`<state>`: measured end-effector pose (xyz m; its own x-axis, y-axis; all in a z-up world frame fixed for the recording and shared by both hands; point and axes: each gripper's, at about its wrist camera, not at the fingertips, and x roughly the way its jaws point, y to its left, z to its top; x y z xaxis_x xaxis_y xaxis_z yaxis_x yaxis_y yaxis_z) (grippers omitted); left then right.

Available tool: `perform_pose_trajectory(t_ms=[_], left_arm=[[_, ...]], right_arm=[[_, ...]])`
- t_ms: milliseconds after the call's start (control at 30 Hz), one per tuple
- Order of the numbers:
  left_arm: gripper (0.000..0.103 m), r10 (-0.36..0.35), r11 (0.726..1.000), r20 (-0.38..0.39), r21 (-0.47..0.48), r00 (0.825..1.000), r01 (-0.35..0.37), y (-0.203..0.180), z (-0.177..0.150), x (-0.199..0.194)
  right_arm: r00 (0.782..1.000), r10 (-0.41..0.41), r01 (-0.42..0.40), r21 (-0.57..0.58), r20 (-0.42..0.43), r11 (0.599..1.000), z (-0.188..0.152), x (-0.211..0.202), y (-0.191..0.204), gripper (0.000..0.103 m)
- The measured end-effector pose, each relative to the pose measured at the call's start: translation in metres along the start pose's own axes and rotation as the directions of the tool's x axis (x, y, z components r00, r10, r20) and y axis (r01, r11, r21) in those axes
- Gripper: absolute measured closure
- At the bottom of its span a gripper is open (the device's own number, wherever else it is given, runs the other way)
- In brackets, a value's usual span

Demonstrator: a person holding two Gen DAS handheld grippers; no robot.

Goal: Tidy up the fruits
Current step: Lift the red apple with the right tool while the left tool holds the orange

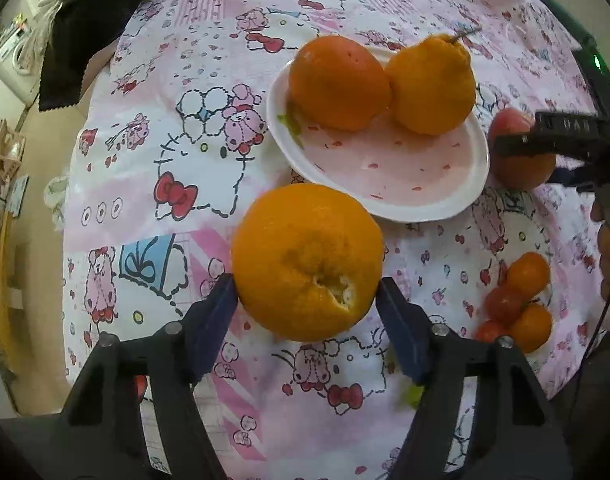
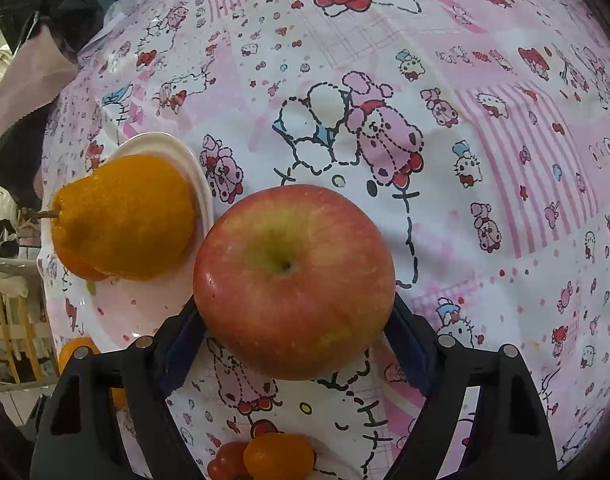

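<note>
A large orange [image 1: 305,260] with a torn patch of peel rests on the pink cartoon-print tablecloth, and my left gripper [image 1: 305,280] is shut on it, a blue pad against each side. Beyond it a white plate [image 1: 385,176] carries a round orange [image 1: 337,80] and a stemmed, pear-shaped orange [image 1: 433,84]. Right of the plate lies a red-yellow apple [image 2: 293,280], stem dimple up. My right gripper [image 2: 295,308] is shut on the apple, its pads at the apple's flanks. In the right wrist view the plate [image 2: 145,304] and the stemmed orange [image 2: 125,216] lie left of the apple.
A cluster of small orange and red fruits [image 1: 517,300] lies on the cloth near the front right, also low in the right wrist view as the small fruits [image 2: 265,456]. A black cloth [image 1: 77,40] hangs over the table's far left edge, with floor and furniture beyond.
</note>
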<state>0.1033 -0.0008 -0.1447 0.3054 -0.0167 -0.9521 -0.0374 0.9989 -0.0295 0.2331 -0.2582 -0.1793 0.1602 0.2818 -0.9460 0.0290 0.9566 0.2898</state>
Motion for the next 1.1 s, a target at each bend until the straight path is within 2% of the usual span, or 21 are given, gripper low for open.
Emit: perform_pose_trajectory(t_ms=[100, 267, 433, 500, 633, 733, 833, 867, 1100], left_arm=[[0.039, -0.034, 0.998, 0.001, -0.052, 0.999, 0.034, 0.010, 0.003, -0.011], [0.044, -0.074, 0.992, 0.032, -0.104, 0.997, 0.077, 0.022, 0.003, -0.036], [0.047, -0.079, 0.993, 0.057, -0.081, 0.995, 0.084, 0.021, 0.011, -0.045], [0.049, -0.081, 0.993, 0.042, -0.086, 0.996, 0.085, 0.022, 0.012, -0.040], [0.057, -0.081, 0.995, -0.029, -0.057, 0.996, 0.079, 0.019, 0.005, -0.022], [0.053, -0.040, 0.999, -0.008, 0.005, 0.999, 0.040, 0.008, 0.001, -0.024], [0.036, -0.003, 1.000, -0.060, 0.025, 0.998, 0.004, 0.003, -0.001, -0.013], [0.034, 0.010, 1.000, -0.076, 0.028, 0.997, -0.008, 0.002, -0.001, -0.009], [0.027, 0.028, 0.995, -0.140, 0.102, 0.990, -0.014, -0.008, 0.012, 0.004]], right_arm=[[0.999, 0.000, 0.000, 0.001, 0.035, 1.000, -0.004, -0.012, -0.004, 0.018], [0.993, 0.054, -0.056, 0.021, 0.109, 0.998, -0.015, -0.050, -0.006, 0.018], [0.968, 0.155, -0.146, -0.056, 0.200, 0.988, -0.029, -0.100, 0.015, 0.018], [0.959, 0.178, -0.162, -0.090, 0.222, 0.983, -0.038, -0.113, 0.019, 0.018], [0.959, 0.198, -0.185, -0.082, 0.202, 0.979, -0.053, -0.116, 0.019, 0.018], [0.965, 0.196, -0.185, -0.078, 0.177, 0.980, -0.057, -0.112, 0.019, 0.018], [0.964, 0.205, -0.193, -0.081, 0.171, 0.978, -0.059, -0.110, 0.021, 0.018], [0.963, 0.208, -0.197, -0.079, 0.170, 0.977, -0.058, -0.110, 0.022, 0.018], [0.952, 0.247, -0.242, -0.051, 0.183, 0.969, -0.054, -0.116, 0.019, 0.017]])
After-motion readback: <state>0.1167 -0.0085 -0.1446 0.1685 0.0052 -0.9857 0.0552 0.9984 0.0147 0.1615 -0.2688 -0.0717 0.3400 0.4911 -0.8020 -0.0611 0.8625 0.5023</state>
